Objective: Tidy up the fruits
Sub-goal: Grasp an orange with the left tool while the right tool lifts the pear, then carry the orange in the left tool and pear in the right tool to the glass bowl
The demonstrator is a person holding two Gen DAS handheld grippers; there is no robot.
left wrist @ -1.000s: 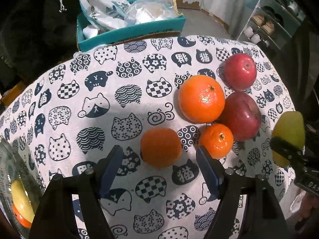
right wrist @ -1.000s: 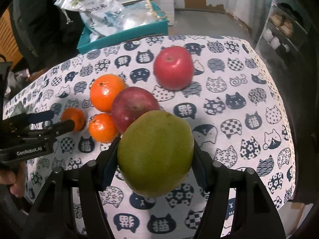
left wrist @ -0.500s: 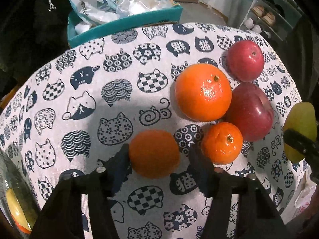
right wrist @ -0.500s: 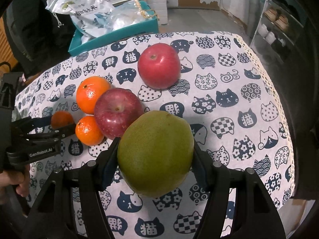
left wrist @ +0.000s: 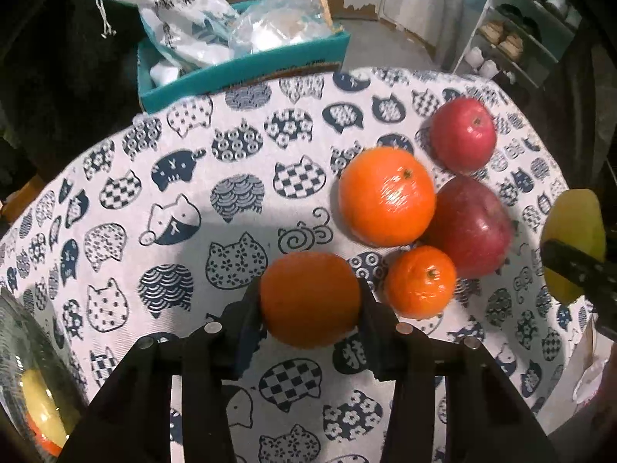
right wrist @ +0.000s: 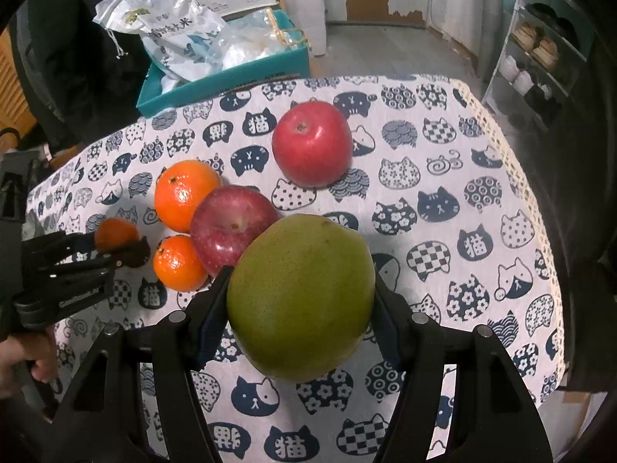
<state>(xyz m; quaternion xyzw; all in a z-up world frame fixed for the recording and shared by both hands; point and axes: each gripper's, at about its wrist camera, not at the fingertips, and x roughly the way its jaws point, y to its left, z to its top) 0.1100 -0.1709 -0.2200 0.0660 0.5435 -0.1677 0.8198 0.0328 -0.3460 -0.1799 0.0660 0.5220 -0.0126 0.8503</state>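
While both of my grippers point steeply down, the biggest thing under them is the table, covered by a white cloth printed with dark blue cat heads. Beyond its far edge sits a teal box stuffed with plastic bags. At the left edge of my left wrist view I can see part of a clear glass bowl with something yellow and orange inside; I cannot tell which fruits those are.

My right gripper is clamped on a large green mango, both pads pressed against its sides, held above the cloth near the table's front.

Next in size are two apples: a bright red apple standing alone toward the far side, and a darker red apple touching the fruit cluster. A large orange rests against that darker apple.

My left gripper has its fingers closed on a small orange fruit, a pad tight on each side, down at the cloth. Just beside it, on the right in the left wrist view, lies a small tangerine, touching the dark apple and sitting below the large orange.
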